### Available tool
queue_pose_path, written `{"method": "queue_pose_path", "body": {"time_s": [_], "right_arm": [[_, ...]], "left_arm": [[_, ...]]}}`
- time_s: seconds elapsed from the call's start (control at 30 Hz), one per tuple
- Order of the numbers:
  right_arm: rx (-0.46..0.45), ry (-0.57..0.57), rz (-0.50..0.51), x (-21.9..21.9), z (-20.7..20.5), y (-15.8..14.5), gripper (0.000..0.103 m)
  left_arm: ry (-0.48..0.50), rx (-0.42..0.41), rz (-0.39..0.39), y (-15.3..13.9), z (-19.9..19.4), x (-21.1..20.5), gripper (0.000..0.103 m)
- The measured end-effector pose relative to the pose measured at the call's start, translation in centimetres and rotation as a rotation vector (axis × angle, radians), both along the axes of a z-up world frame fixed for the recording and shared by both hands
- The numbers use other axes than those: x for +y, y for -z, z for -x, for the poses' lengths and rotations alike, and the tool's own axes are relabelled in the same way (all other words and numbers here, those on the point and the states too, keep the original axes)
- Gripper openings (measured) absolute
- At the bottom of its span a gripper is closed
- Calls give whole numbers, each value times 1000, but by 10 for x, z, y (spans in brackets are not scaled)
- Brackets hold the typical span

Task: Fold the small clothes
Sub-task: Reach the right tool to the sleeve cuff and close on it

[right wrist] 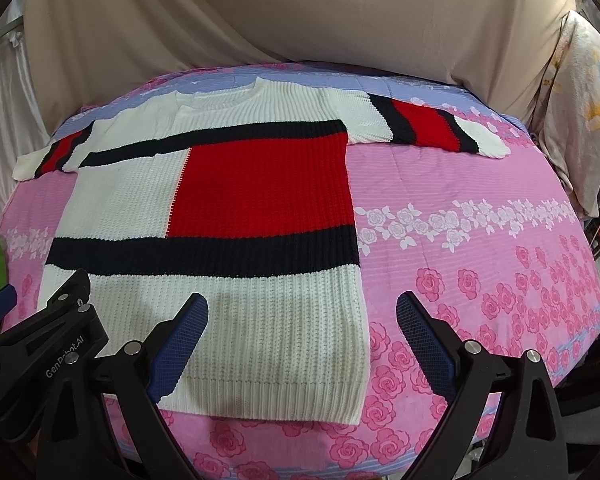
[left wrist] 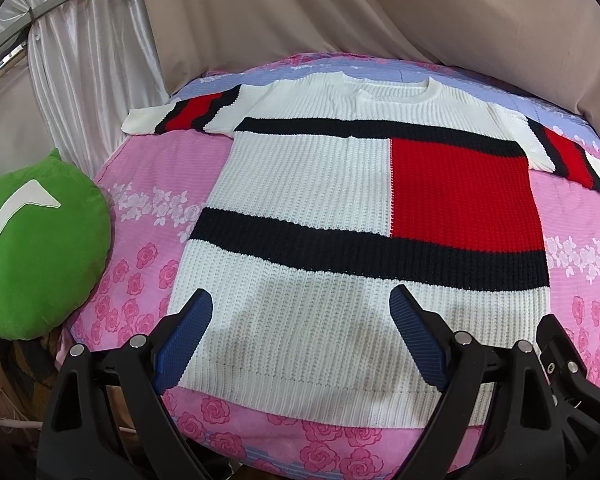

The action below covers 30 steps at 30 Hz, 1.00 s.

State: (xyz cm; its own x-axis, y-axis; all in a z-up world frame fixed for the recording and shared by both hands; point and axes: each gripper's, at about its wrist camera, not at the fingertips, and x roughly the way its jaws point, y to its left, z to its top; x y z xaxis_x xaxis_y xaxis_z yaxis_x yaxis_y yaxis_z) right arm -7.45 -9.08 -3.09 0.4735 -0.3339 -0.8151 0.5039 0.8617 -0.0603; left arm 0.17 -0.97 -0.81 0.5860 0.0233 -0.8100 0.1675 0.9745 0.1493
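Left wrist: pink floral bedspread (left wrist: 152, 184), beige curtain (left wrist: 340, 12).

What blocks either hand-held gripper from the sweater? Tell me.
Nothing visible. The sweater lies flat on the bedspread; the left hand-held gripper and right hand-held gripper are open above its hem.

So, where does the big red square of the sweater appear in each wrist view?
Left wrist view: the red square sits right of centre, on the sweater.
Right wrist view: the red square sits near the centre, slightly left.
Shared landmark: the wide dark stripe runs just below the square in both views.
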Motion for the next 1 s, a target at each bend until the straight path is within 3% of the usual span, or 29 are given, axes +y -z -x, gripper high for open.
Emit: {"method": "queue_pose_path", "body": {"time_s": [0.27,0.37,0.43,0.57,0.7,0.8,0.87,1.0], "right_arm": [[20,-12,-66,-12,-8,9,95],[16,3,-161,-36,-9,22,94],[-2,56,-161,-61,-8,25,94],[-51,157,-169,-147,-12,25,94],[-113,292,-198,-273,-27,29,93],[-186,449,-241,-368,-31,38,91],[-206,572,-274,-419,-34,49,83],[-246,678,-296,-483,-45,66,77]], "left_arm": [[-5,33,8,8,-5,-2,91],[-23,37,23,9,-10,0,93],[-39,57,68,9,-16,6,95],[-80,73,146,10,-28,18,95],[-110,67,168,11,-41,22,95],[-138,81,168,15,-52,22,94],[-144,86,164,18,-58,21,94],[-127,108,166,24,-70,14,94]]}}
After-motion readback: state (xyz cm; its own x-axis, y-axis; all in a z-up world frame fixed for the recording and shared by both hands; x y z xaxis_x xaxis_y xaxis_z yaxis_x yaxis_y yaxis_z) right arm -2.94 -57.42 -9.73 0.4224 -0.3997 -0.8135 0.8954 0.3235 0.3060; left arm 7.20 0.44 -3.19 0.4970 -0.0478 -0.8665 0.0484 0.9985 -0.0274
